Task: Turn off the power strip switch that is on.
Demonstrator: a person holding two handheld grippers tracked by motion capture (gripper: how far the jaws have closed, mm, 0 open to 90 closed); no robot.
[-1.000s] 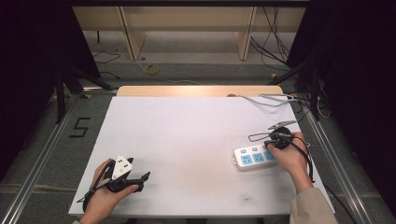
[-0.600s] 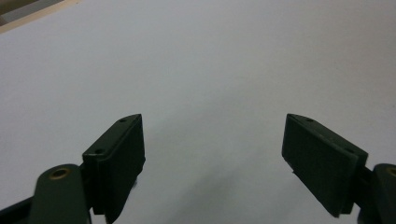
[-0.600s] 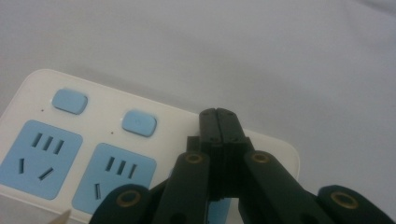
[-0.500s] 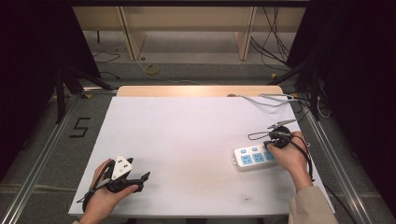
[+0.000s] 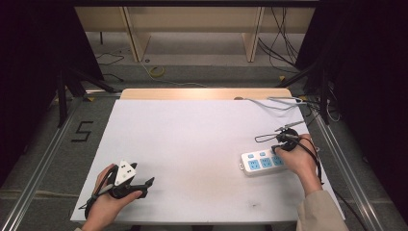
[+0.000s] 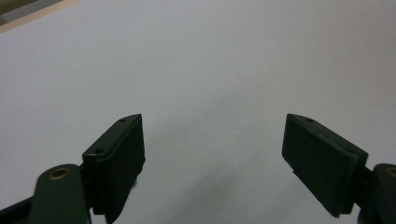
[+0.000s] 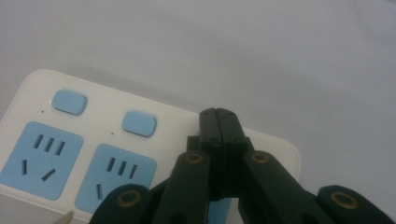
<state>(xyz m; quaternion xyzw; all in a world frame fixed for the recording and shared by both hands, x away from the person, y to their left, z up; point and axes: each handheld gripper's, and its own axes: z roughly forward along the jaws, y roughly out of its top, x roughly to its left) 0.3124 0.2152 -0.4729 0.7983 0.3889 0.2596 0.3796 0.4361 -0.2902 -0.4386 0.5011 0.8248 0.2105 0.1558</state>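
Observation:
A white power strip (image 5: 262, 161) with blue sockets and blue buttons lies at the right of the white table (image 5: 192, 144). My right gripper (image 5: 278, 148) is shut with nothing between its jaws, its tips over the strip's right end. In the right gripper view the closed tips (image 7: 218, 122) sit above the strip (image 7: 70, 140), just right of a blue button (image 7: 138, 123). My left gripper (image 5: 146, 183) rests near the table's front left corner, held in a hand. Its jaws stand wide open over bare table (image 6: 210, 70), and the gripper (image 6: 212, 154) holds nothing.
A grey cable (image 5: 274, 103) runs from the table's far right corner. A thin wire loop (image 5: 265, 137) lies just behind the right gripper. Metal rails (image 5: 43, 159) flank the table. Shelving legs (image 5: 137, 38) and loose cables stand on the floor beyond.
The right gripper has shifted slightly over the strip's right end. The left gripper has not moved.

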